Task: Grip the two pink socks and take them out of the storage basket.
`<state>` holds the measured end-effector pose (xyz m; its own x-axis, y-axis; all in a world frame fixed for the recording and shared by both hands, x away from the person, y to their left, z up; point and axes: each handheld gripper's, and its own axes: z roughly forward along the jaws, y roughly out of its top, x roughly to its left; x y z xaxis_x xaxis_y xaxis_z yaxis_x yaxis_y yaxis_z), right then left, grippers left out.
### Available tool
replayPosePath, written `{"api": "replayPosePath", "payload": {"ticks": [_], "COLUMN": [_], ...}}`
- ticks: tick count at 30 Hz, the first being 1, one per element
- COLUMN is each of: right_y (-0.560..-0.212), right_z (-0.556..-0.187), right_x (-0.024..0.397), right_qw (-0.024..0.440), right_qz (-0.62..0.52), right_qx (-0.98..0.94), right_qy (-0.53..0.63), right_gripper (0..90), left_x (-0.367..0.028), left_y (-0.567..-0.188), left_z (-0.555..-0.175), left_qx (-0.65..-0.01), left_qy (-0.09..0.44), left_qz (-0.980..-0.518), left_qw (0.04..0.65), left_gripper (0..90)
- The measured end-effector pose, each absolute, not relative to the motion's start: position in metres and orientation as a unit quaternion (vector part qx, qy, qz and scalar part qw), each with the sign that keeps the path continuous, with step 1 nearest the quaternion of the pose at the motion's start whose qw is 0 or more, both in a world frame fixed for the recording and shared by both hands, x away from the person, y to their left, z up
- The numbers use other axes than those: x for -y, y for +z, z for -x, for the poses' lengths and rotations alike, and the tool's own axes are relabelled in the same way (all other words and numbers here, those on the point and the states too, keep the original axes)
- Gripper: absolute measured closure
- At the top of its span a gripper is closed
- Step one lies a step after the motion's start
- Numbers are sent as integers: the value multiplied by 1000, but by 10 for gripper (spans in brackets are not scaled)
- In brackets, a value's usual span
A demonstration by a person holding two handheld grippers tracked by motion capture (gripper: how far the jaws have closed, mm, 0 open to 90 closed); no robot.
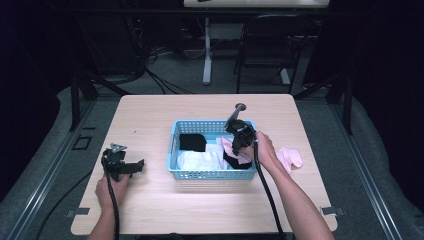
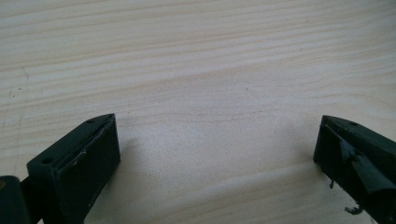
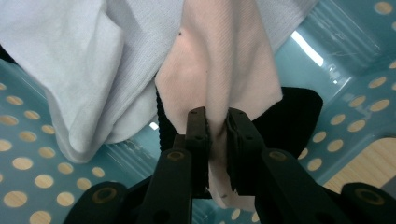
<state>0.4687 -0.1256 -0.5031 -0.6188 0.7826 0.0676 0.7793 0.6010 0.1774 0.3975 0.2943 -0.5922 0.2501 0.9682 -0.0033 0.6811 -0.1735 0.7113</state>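
- Inside the blue basket (image 1: 176, 150), at its right end, the right gripper (image 3: 216, 122) is clamped on a pale pink sock (image 3: 224, 70); the cloth is pinched between the two black jaws, which suggests the sock is being pulled out of the pile or set down into it.
- Under the pink sock lies a black sock (image 3: 299, 112), and beside it a white sock (image 3: 70, 70); they overlap loosely, as laundry dropped in a bin does.
- From the high view, another black sock (image 1: 192, 142) sits toward the basket's far left corner, apart from the rest.
- Just right of the basket, a second pink sock (image 1: 290, 158) rests on the table (image 1: 150, 205) near the person's right hand; it looks like the mate of the one being held, waiting its turn.
- Over bare wood to the left, the left gripper (image 1: 131, 168) is spread wide and grasps nothing, parked well apart from the basket, probably to stay out of the way.
- Light wood grain covers the tabletop, which is otherwise uncluttered.
- Beyond it the room is dim: grey carpet, dark curtains at the sides, cables on the floor, a black chair (image 1: 270, 45) and a white desk leg.
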Motion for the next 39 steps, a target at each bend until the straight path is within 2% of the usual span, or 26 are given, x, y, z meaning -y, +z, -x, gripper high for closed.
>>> {"api": "replayPosePath", "payload": {"ticks": [3,9,30,39], "right_y": [-496,-487,-446,-416], "right_z": [-468,-465,-458,-455], "right_x": [129,131,130,140], "right_qw": [8,2,12,24], "right_qz": [-428,-429,-417,-419], "right_qx": [-899,-897,-899,-893], "right_qy": [91,103,136,165], "right_gripper": [839,850,855,857], "left_x": [-294,-294,-294,-294], "left_y": [-592,-592,-592,-592], "left_z": [-398,-397,-397,-398], "left_qx": [-566,-566,-566,-565], "left_qy": [235,235,235,235], "left_qz": [-729,-729,-729,-729], "left_qw": [306,306,306,306], "left_gripper": [3,2,3,3]}}
